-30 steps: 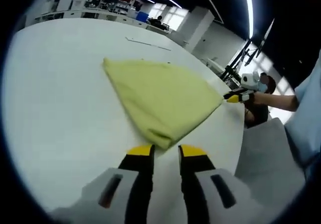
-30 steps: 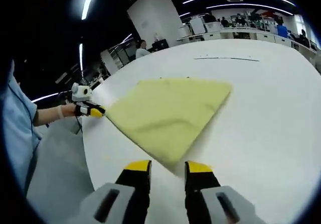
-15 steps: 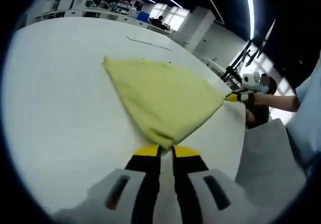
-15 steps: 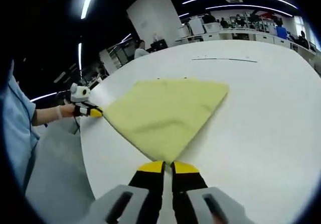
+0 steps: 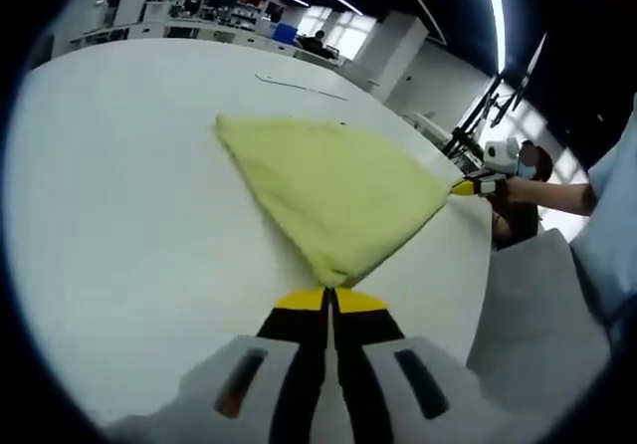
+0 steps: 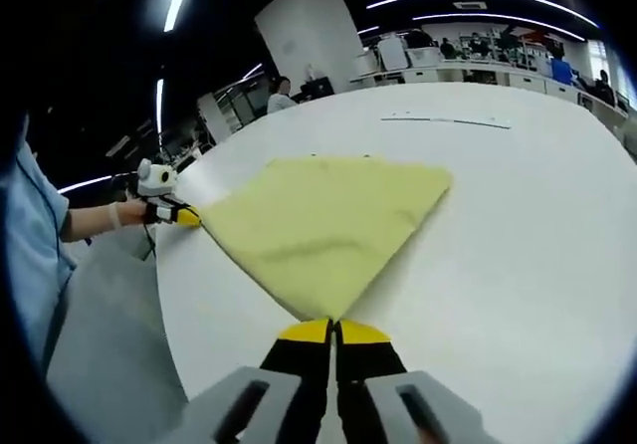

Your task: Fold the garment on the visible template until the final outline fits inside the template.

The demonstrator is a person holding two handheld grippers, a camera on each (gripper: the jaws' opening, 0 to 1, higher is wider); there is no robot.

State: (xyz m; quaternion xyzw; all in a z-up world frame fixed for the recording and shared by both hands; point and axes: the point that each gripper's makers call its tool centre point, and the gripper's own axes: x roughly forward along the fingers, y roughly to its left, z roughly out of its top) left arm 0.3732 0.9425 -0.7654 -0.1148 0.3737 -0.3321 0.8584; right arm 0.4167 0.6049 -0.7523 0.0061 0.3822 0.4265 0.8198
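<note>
The yellow garment [image 5: 333, 190] lies folded flat on the white counter [image 5: 119, 195], stretched between two near corners. The left tongs [image 5: 327, 295] are pinched on one corner, the right tongs [image 6: 333, 327] on the other. The right gripper view adds thin dark lines [image 6: 445, 120] on the counter beyond the cloth. A second ago both pairs stood open just short of those corners.

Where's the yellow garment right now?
The yellow garment lies on the white table, one corner pinched by each hand-held gripper: left, right.
</note>
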